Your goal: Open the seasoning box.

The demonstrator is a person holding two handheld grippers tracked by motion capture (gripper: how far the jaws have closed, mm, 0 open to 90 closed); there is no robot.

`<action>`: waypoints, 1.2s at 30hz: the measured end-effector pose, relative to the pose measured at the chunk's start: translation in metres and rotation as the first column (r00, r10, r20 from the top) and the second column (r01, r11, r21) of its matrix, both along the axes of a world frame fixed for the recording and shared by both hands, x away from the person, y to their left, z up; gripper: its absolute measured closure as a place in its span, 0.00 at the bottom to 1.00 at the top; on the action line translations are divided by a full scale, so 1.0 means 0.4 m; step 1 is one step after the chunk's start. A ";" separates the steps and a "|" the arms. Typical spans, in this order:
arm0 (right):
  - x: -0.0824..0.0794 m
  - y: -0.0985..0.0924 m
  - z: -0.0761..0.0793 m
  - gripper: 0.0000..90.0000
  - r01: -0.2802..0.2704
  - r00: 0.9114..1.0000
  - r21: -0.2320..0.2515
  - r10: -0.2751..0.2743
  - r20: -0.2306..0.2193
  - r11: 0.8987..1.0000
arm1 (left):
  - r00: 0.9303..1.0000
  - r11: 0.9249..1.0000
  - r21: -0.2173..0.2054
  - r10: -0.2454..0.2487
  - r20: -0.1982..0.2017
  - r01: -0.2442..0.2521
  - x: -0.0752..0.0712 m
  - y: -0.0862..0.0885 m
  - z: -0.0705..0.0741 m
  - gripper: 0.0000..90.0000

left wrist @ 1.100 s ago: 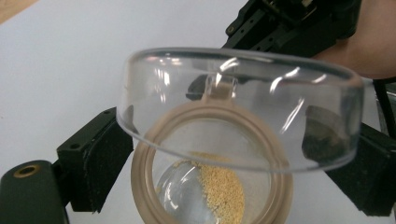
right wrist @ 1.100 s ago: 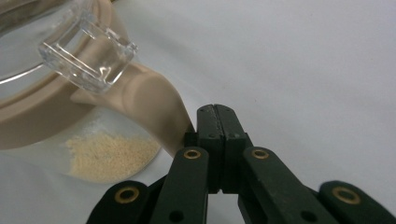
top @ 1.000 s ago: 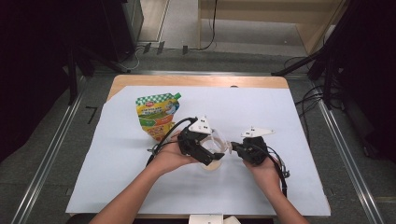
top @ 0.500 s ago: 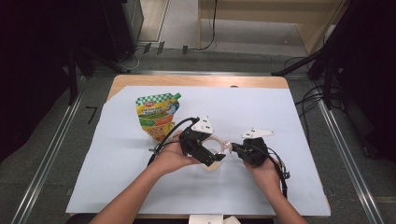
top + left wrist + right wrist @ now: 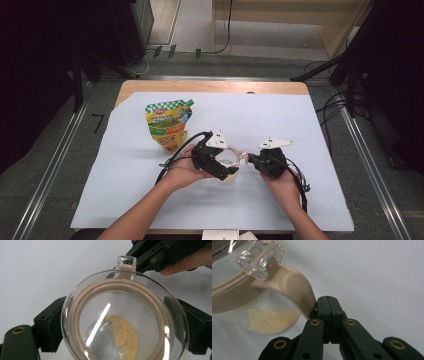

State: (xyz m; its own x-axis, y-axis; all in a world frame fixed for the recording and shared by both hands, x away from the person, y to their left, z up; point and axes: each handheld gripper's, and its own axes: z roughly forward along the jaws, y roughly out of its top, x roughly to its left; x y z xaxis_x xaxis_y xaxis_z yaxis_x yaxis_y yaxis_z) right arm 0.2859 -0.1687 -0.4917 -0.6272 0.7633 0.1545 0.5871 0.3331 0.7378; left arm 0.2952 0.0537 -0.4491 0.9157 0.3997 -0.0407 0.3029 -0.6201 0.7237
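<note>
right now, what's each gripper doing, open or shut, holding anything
Left gripper: closed on the glass jar, one jaw either side.
Right gripper: shut, tips against the jar's beige latch, nothing held.

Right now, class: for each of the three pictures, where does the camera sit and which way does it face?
High view: above the table, looking down; forearms, both grippers.
Left gripper view: on the left gripper, its pads clamping the jar; a fingertip.
Right gripper view: on the right gripper, shut jaws against the latch.
Shared: jar with yellow grains.
</note>
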 end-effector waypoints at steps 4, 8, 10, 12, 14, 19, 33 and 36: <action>0.001 0.002 -0.002 1.00 -0.002 1.000 -0.004 0.002 -0.004 1.000 | 1.000 1.000 -0.009 0.004 -0.008 -0.004 0.003 0.001 0.001 0.12; 0.000 0.002 -0.002 1.00 0.001 1.000 -0.007 -0.001 -0.005 1.000 | 1.000 1.000 -0.009 0.010 0.004 -0.010 0.000 -0.001 0.003 0.12; 0.000 0.002 -0.002 1.00 0.000 1.000 -0.005 0.000 -0.006 1.000 | 1.000 0.999 -0.033 0.008 0.015 -0.008 -0.003 -0.001 0.011 0.12; -0.001 0.004 -0.002 1.00 0.003 1.000 -0.006 -0.003 -0.005 1.000 | 1.000 0.999 -0.035 0.009 0.009 -0.009 -0.002 -0.002 0.020 0.13; 0.000 0.003 -0.003 1.00 0.002 1.000 -0.005 -0.002 -0.006 1.000 | 1.000 1.000 -0.021 0.004 0.018 -0.004 -0.003 -0.003 0.021 0.13; 0.000 0.003 -0.004 1.00 0.004 1.000 -0.011 -0.004 -0.006 1.000 | 1.000 1.000 -0.009 0.005 0.006 -0.005 0.001 -0.009 0.029 0.13; -0.002 0.002 -0.008 1.00 0.003 1.000 -0.003 -0.004 -0.014 1.000 | 0.999 0.996 -0.087 -0.026 0.027 0.028 0.018 -0.055 0.091 0.14; -0.002 0.001 -0.008 1.00 0.006 1.000 0.012 -0.006 -0.021 1.000 | 0.998 0.994 -0.096 -0.056 0.014 0.057 0.029 -0.074 0.096 0.14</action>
